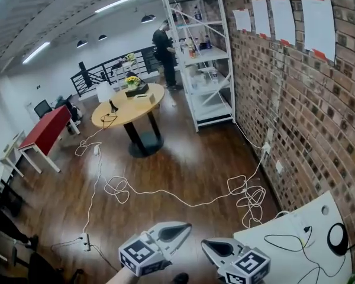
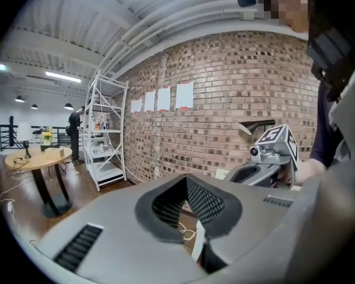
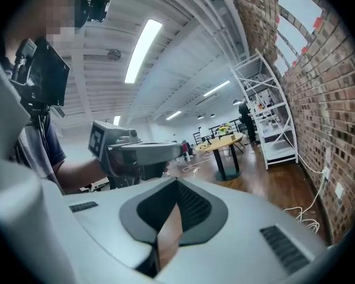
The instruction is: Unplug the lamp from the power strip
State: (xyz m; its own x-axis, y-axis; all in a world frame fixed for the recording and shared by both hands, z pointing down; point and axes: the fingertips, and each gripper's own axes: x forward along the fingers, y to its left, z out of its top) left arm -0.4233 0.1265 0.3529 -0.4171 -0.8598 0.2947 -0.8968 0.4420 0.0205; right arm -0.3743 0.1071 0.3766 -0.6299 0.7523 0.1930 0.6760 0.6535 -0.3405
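Lamp with white shade (image 1: 105,92): untouched, noted far off on the round yellow tabletop (image 1: 143,102). Jaws of left gripper (image 1: 187,225) and right gripper (image 1: 204,243) seen closed, nothing held between them. White power strip (image 1: 85,241) spotted on the dark wooden floor (image 1: 177,158) at lower left, with white cables (image 1: 165,197) trailed across. Task judged not begun: approach, plug grasp and pull all left. No brand read; white wall papers (image 1: 318,22) too small to be read.
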